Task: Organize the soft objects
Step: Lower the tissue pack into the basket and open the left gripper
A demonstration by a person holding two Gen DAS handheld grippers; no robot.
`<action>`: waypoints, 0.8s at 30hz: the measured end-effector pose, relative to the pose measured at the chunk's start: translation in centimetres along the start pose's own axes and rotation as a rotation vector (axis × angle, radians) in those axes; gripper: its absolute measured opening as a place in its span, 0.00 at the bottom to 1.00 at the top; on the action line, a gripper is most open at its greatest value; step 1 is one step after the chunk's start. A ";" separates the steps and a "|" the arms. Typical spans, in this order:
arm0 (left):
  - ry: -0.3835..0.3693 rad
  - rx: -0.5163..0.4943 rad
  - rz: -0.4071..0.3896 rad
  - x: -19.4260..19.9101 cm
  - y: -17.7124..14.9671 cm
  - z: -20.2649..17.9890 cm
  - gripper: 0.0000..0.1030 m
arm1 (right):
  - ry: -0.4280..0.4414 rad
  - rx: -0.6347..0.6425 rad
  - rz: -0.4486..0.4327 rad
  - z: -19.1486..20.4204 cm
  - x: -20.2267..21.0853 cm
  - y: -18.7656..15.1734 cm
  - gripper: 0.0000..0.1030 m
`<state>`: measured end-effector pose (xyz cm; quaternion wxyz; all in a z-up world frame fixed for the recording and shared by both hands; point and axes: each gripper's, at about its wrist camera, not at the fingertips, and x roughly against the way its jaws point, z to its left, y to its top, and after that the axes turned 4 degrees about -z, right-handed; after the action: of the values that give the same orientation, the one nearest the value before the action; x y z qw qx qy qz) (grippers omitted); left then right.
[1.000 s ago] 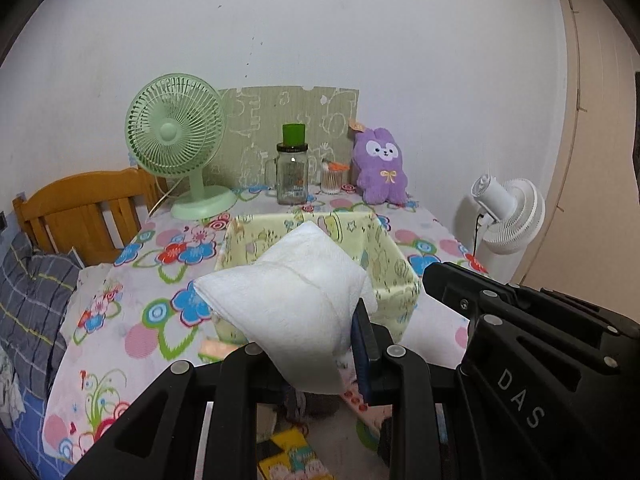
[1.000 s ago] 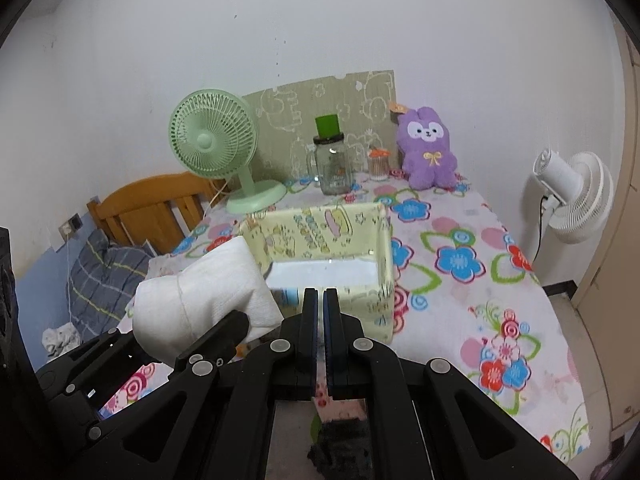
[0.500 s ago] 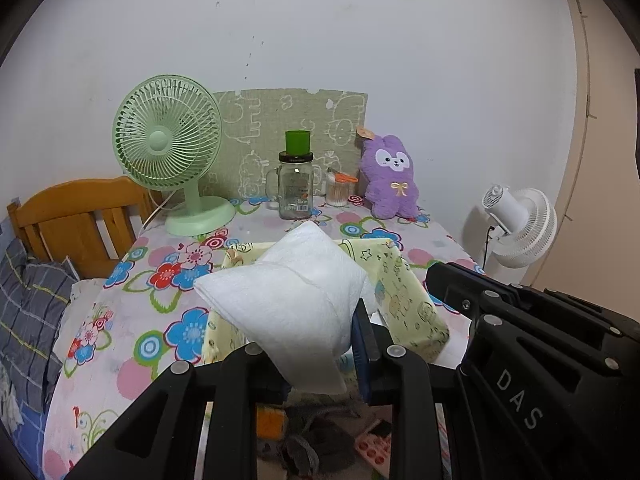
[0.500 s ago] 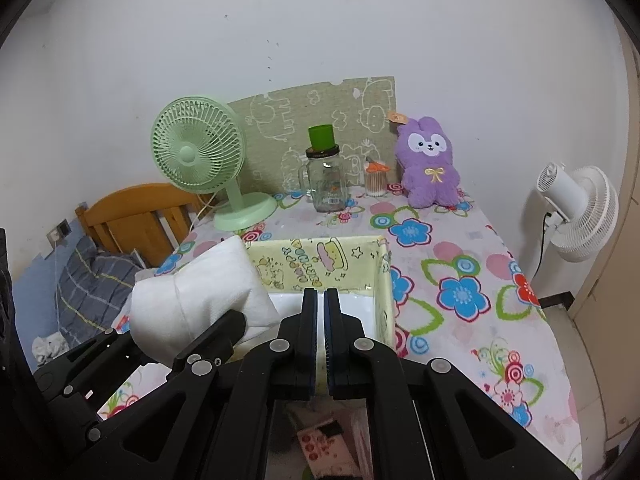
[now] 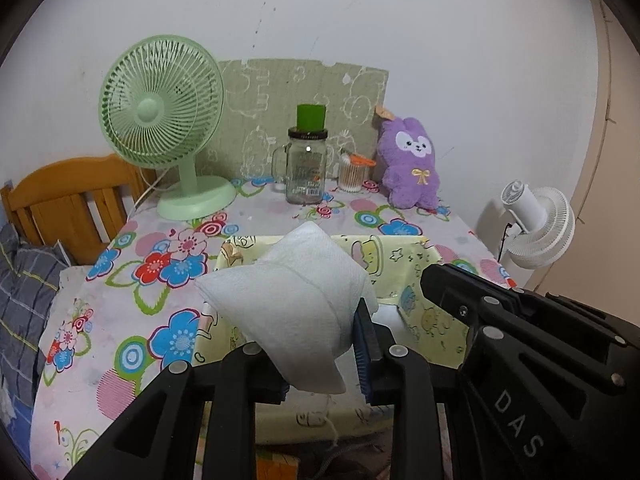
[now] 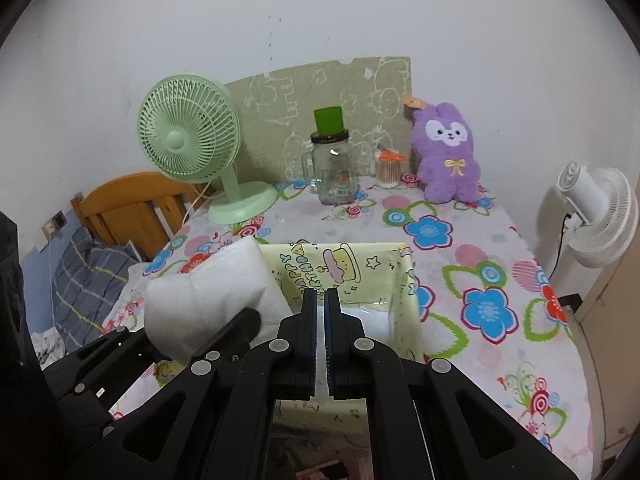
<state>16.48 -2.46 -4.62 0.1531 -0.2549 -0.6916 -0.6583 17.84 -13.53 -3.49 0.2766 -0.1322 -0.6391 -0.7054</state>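
Observation:
A white padded pillow (image 5: 288, 300) sits between the pads of my left gripper (image 5: 316, 344), held above the near left corner of a yellow cartoon-print fabric box (image 5: 400, 248). The left jaws are opening slightly, but the pads still pinch the pillow. From the right wrist view the pillow (image 6: 208, 296) hangs left of the box (image 6: 340, 268), where something white (image 6: 372, 320) lies inside. My right gripper (image 6: 320, 300) is shut with nothing in it, over the box's near side. A purple plush rabbit (image 6: 448, 152) sits against the wall at the back right.
On the flowered tablecloth (image 6: 460, 248) stand a green desk fan (image 5: 160, 100), a glass jar mug with a green lid (image 5: 306, 168) and a tub of cotton swabs (image 5: 352, 172). A white fan (image 6: 592, 216) stands right of the table, a wooden bed frame (image 5: 60, 196) to its left.
Both grippers have moved forward over the table, so the box now lies close under them and the fan and plush look bigger. The pillow stays in the left grip.

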 end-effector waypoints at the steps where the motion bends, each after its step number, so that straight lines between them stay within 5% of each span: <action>1: -0.002 0.001 0.006 -0.2 0.0 0.1 0.27 | 0.002 0.001 0.006 0.0 -0.4 0.0 0.07; 12: -0.003 0.012 0.046 -1.8 -0.3 0.6 0.56 | -0.025 0.015 0.037 0.1 -2.5 -0.2 0.07; 24: -0.002 0.004 0.042 -0.5 -0.8 0.2 0.65 | -0.102 0.048 0.037 0.3 -1.6 -0.4 0.07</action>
<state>16.50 -2.37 -5.56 0.1667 -0.2700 -0.6874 -0.6533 18.89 -12.90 -4.69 0.2596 -0.1730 -0.6667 -0.6769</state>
